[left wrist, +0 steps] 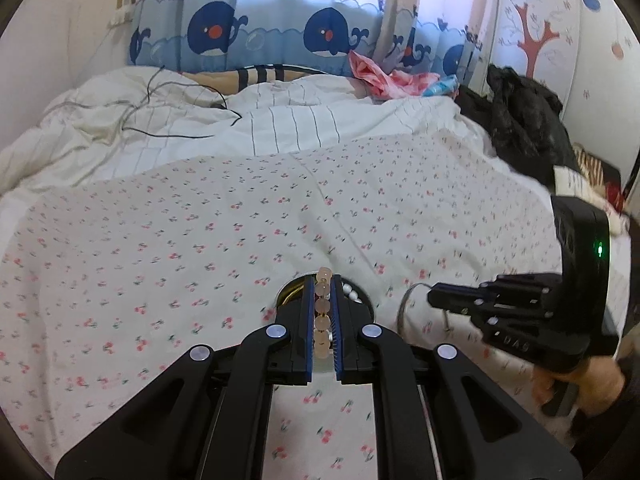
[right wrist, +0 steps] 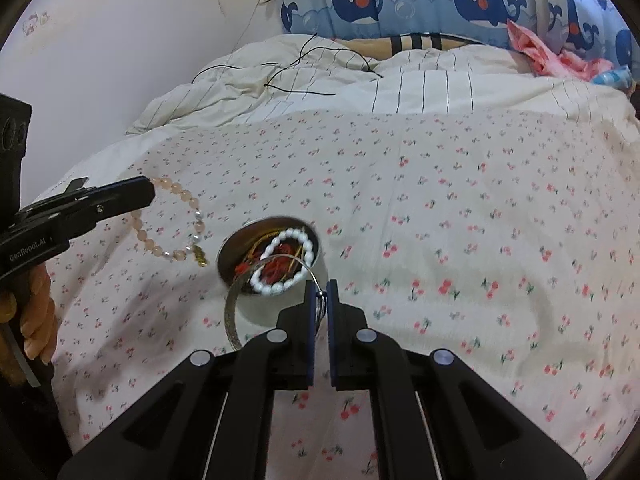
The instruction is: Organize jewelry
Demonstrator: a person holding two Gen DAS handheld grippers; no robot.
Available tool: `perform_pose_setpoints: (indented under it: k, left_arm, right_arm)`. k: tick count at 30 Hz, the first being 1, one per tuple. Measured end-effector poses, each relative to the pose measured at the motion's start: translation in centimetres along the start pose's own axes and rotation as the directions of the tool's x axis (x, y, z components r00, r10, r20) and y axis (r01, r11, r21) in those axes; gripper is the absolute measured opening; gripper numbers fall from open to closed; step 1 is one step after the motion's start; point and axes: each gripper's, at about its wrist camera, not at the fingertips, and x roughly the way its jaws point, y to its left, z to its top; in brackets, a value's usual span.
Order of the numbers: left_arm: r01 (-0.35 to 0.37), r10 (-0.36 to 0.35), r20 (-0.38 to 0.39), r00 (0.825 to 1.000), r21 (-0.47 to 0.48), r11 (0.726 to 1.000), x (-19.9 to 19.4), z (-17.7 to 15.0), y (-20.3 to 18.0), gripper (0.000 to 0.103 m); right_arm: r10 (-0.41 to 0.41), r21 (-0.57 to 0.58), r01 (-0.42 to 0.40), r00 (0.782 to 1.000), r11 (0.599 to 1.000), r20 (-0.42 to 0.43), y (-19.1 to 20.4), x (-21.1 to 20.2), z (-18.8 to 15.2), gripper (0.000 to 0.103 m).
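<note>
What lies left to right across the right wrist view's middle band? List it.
left gripper → pink bead bracelet with gold charm → round metal tin holding the white bead bracelet → right gripper pinching the silver bangle

Soft daylight through the curtain (left wrist: 280, 20) (overexposed); fisheye edges curve, darken.

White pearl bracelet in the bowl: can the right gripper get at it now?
Probably not: the right gripper is shut on the silver bangle, which hangs across the white pearl bracelet in the bowl.
</note>
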Motion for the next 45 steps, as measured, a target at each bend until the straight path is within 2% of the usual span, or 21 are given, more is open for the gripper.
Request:
perform_pose_setpoints:
  k: [6, 9, 12, 14, 16, 17, 18, 19, 22, 30, 32, 33, 34, 35, 38, 41, 44, 45]
  left_arm:
    - [0.084, -0.088, -0.03, 0.996, -0.111, 0.99, 3.8, 0.6, 1.6, 0.007]
    - [0.085, -0.102, -0.108, 0.989, -0.144, 0.986, 6.9, -0.1, 2.4, 0.007]
    - [0.045, -0.078, -0.197, 0.977, -0.163, 0.986, 9.3, -1.3, 2.9, 0.008]
    - [0.014, -0.051, -0.227, 0.973, -0.16, 0.987, 9.8, -1.7, 3.1, 0.013]
    - [-0.004, -0.033, -0.223, 0.974, -0.164, 0.987, 9.2, -1.6, 3.4, 0.03]
    - [-0.02, -0.013, -0.204, 0.979, -0.159, 0.987, 8.4, -1.4, 3.4, 0.037]
    - [-0.029, 0.001, -0.186, 0.983, -0.15, 0.988, 7.6, -1.2, 3.5, 0.049]
    - [-0.053, 0.031, -0.16, 0.987, -0.133, 0.99, 6.5, -0.9, 3.5, 0.057]
    - [-0.092, 0.079, -0.113, 0.99, -0.11, 0.99, 4.4, -0.6, 3.8, 0.066]
    - [-0.094, 0.08, -0.108, 0.991, -0.127, 0.988, 3.1, -0.3, 4.4, 0.071]
    - [-0.117, 0.105, -0.111, 0.988, -0.109, 0.987, 3.2, -0.5, 3.7, 0.075]
    - [-0.127, 0.116, -0.111, 0.987, -0.098, 0.987, 3.3, -0.7, 3.5, 0.078]
    - [-0.143, 0.134, -0.111, 0.985, -0.082, 0.986, 3.3, -0.9, 3.1, 0.08]
    - [-0.162, 0.153, -0.111, 0.982, -0.073, 0.984, 3.1, -1.3, 2.8, 0.082]
    - [-0.204, 0.194, -0.11, 0.975, -0.087, 0.975, 2.4, -3.3, 2.3, 0.091]
    - [-0.215, 0.199, -0.132, 0.971, -0.122, 0.969, 2.1, -5.0, 2.0, 0.093]
    - [-0.227, 0.205, -0.155, 0.966, -0.138, 0.964, 1.8, -6.4, 1.5, 0.096]
    - [-0.234, 0.212, -0.156, 0.965, -0.14, 0.962, 1.6, -7.1, 1.2, 0.096]
  right_arm:
    - [-0.044, -0.046, 0.044, 0.999, 0.998, 0.002, 0.7, 1.1, 1.9, 0.006]
    - [-0.056, -0.052, 0.055, 0.998, 0.997, -0.018, 0.6, 2.0, 2.0, 0.006]
    - [-0.066, -0.057, 0.064, 0.997, 0.996, -0.032, 0.6, 2.6, 2.0, 0.006]
    - [-0.07, -0.069, 0.067, 0.997, 0.995, -0.036, 0.9, 2.8, 2.2, 0.006]
    - [-0.073, -0.085, 0.069, 0.997, 0.994, -0.037, 1.3, 3.1, 2.5, 0.006]
    - [-0.073, -0.093, 0.069, 0.997, 0.993, -0.038, 1.5, 3.3, 2.7, 0.006]
    - [-0.074, -0.105, 0.069, 0.996, 0.992, -0.042, 1.9, 3.7, 3.0, 0.006]
    - [-0.077, -0.119, 0.072, 0.996, 0.99, -0.045, 2.3, 4.1, 3.3, 0.006]
    - [-0.088, -0.164, 0.076, 0.994, 0.983, -0.062, 3.5, 5.6, 4.1, 0.006]
    - [-0.13, -0.218, 0.098, 0.981, 0.971, -0.141, 5.0, 9.8, 4.6, 0.008]
    - [-0.121, -0.203, 0.089, 0.982, 0.975, -0.147, 4.8, 10.0, 4.3, 0.031]
    - [-0.115, -0.195, 0.089, 0.985, 0.977, -0.127, 4.7, 9.6, 4.2, 0.057]
    - [-0.118, -0.184, 0.099, 0.988, 0.978, -0.095, 4.6, 8.9, 4.1, 0.063]
    - [-0.127, -0.166, 0.118, 0.991, 0.979, -0.047, 4.4, 7.7, 3.9, 0.065]
    - [-0.135, -0.094, 0.136, 0.991, 0.986, 0.017, 3.3, 4.9, 3.3, 0.068]
    - [-0.163, 0.0, 0.164, 0.985, 0.987, 0.058, 2.1, 1.5, 1.4, 0.073]
    - [-0.185, 0.042, 0.182, 0.979, 0.982, 0.081, 2.2, -1.5, -1.6, 0.083]
    - [-0.203, 0.05, 0.2, 0.975, 0.979, 0.09, 2.4, -2.4, -2.7, 0.09]
